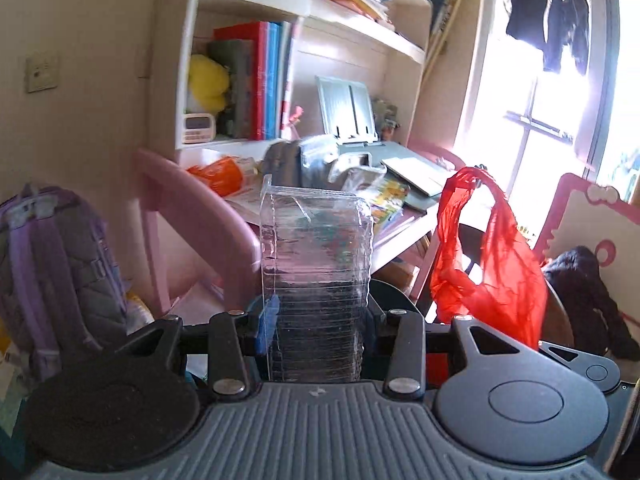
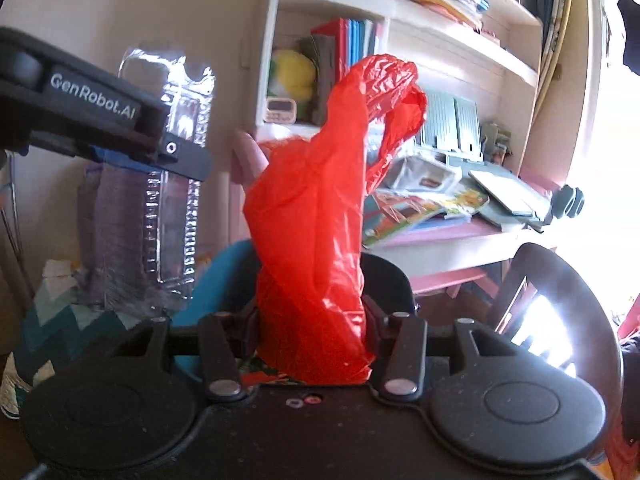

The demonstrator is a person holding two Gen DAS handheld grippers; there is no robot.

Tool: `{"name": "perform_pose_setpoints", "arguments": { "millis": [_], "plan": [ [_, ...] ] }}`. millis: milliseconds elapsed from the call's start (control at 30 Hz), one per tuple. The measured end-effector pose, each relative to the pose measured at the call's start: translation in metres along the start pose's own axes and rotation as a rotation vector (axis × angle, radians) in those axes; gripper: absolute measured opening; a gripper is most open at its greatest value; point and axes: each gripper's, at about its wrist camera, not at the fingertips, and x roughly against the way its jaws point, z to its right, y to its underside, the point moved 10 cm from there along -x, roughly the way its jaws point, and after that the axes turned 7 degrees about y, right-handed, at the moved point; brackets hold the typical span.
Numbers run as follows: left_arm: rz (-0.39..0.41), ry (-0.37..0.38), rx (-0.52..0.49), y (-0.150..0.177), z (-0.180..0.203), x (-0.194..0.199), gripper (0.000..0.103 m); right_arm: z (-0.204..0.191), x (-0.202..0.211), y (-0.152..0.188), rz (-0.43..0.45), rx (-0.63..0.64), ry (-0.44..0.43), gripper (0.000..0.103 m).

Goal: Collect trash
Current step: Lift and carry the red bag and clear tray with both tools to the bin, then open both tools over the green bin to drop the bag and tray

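Left wrist view: left gripper (image 1: 316, 320) has its jaws closed on a clear plastic blister pack (image 1: 316, 256), gripped at its lower end. Pack's long axis runs straight out along the fingers, standing up from the jaws in this view. Red plastic bag (image 1: 484, 256) hangs to the right of the pack, near but apart from it, its upper loop level with the pack's far end. Behind both, the cluttered pink table (image 1: 400, 220); purple backpack (image 1: 52, 276) sits well to the left of the pack.

Right wrist view: right gripper (image 2: 314, 328) has its jaws clamped on the gathered lower part of the red plastic bag (image 2: 316, 216); the rest of the bag rises from the jaws and curls over at the top. Bag mouth not visibly spread; cannot tell where the opening faces. Left gripper (image 2: 176, 152) enters from the left of the bag, holding the blister pack (image 2: 172, 200) crosswise, long axis near vertical, pack clear of the bag with a gap between.

Judgement: next step is pack into bag. Pack lies left of the bag, so the left hand must travel rightward and turn the pack end-on to the opening. Risk: bunched bag gives no open mouth.
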Motion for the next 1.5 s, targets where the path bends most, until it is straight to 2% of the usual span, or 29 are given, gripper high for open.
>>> {"name": "perform_pose_setpoints", "arguments": {
  "millis": [133,467,700,933,967,1000,1067,1267,1367,1500],
  "plan": [
    [-0.036,0.018,-0.015,0.003,0.012,-0.032,0.042,0.01,-0.025,0.008,-0.038,0.003,0.006,0.048],
    [-0.197,-0.035,-0.04,0.047,0.005,-0.113,0.042,0.011,-0.069,0.038,-0.141,0.065,-0.001,0.05],
    [-0.274,-0.052,-0.074,0.072,0.009,-0.141,0.043,0.008,-0.083,0.051,-0.173,0.082,-0.013,0.051],
    [-0.304,-0.061,-0.08,0.08,0.009,-0.153,0.045,0.009,-0.089,0.054,-0.184,0.112,-0.023,0.056],
    [-0.304,-0.062,-0.082,0.08,0.009,-0.153,0.052,0.01,-0.09,0.054,-0.183,0.112,-0.021,0.057],
    [-0.301,-0.063,-0.083,0.08,0.009,-0.153,0.064,0.011,-0.09,0.052,-0.181,0.111,-0.018,0.057],
    [-0.281,-0.068,-0.085,0.079,0.009,-0.151,0.074,0.013,-0.088,0.05,-0.169,0.113,-0.012,0.057],
    [-0.262,-0.079,-0.096,0.075,0.009,-0.141,0.075,0.016,-0.074,0.043,-0.137,0.095,-0.012,0.058],
    [-0.246,-0.086,-0.103,0.072,0.009,-0.129,0.08,0.017,-0.063,0.04,-0.119,0.09,-0.013,0.058],
    [-0.217,-0.094,-0.106,0.067,0.01,-0.105,0.08,0.017,-0.042,0.034,-0.094,0.076,-0.021,0.058]
  ]
}}
